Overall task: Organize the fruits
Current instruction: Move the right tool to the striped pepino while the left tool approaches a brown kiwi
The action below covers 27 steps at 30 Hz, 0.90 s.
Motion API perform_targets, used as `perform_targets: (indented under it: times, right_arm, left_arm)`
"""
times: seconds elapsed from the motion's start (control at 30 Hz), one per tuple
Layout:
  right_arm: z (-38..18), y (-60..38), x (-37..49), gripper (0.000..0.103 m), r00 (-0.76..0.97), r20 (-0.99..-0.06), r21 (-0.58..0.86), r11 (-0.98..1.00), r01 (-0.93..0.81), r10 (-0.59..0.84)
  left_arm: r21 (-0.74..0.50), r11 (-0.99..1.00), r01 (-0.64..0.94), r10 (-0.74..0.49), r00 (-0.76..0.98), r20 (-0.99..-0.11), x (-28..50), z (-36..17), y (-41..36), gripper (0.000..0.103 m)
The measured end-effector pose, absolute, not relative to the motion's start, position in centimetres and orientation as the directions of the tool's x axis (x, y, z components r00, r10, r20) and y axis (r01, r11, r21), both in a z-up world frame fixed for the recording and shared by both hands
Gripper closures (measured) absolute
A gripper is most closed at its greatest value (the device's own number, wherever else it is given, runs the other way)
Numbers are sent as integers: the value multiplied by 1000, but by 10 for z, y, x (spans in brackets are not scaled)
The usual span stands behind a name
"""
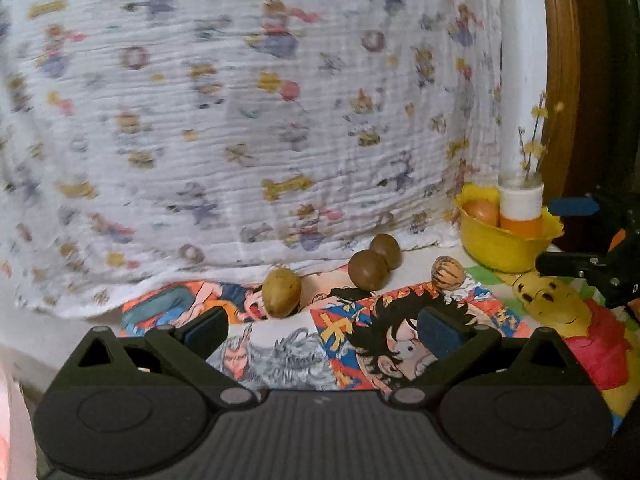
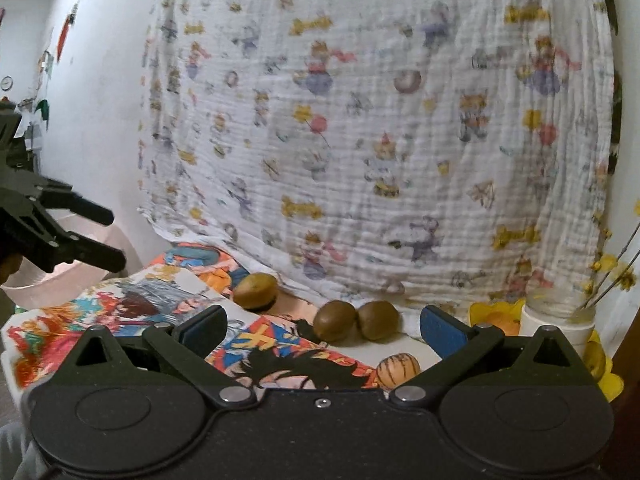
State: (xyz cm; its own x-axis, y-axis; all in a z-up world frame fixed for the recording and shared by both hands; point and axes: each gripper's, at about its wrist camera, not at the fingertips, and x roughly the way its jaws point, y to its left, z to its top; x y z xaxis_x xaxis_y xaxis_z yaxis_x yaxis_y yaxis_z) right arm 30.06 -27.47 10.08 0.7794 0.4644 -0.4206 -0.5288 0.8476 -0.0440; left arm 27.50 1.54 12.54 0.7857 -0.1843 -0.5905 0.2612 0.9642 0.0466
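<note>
Both grippers, left (image 1: 324, 330) and right (image 2: 324, 326), gaping, empty; round brown fruits (image 1: 367, 269) on glossy cartoon cloth (image 1: 344, 344).

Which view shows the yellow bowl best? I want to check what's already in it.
The left wrist view: the yellow bowl shows its front wall, rim and an orange fruit inside, beside a white-and-orange cylinder. In the right wrist view the right hand-held gripper hides most of the bowl.
</note>
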Motion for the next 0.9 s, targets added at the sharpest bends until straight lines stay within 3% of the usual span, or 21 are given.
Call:
perform_targets:
  times: [0.5, 0.67, 0.9]
  right_arm:
    - [17, -266, 388, 1, 730, -594, -25, 899, -437, 338]
    - [-4, -264, 407, 1, 748, -594, -58, 912, -407, 296]
    - [-14, -244, 405, 3, 811, -522, -230, 872, -431, 264]
  left_arm:
    - [24, 901, 433, -294, 650, -701, 412, 50, -43, 1]
    - [-5, 900, 436, -309, 630, -712, 448, 21, -56, 1]
    - [-20, 896, 443, -318, 609, -726, 472, -5, -71, 1]
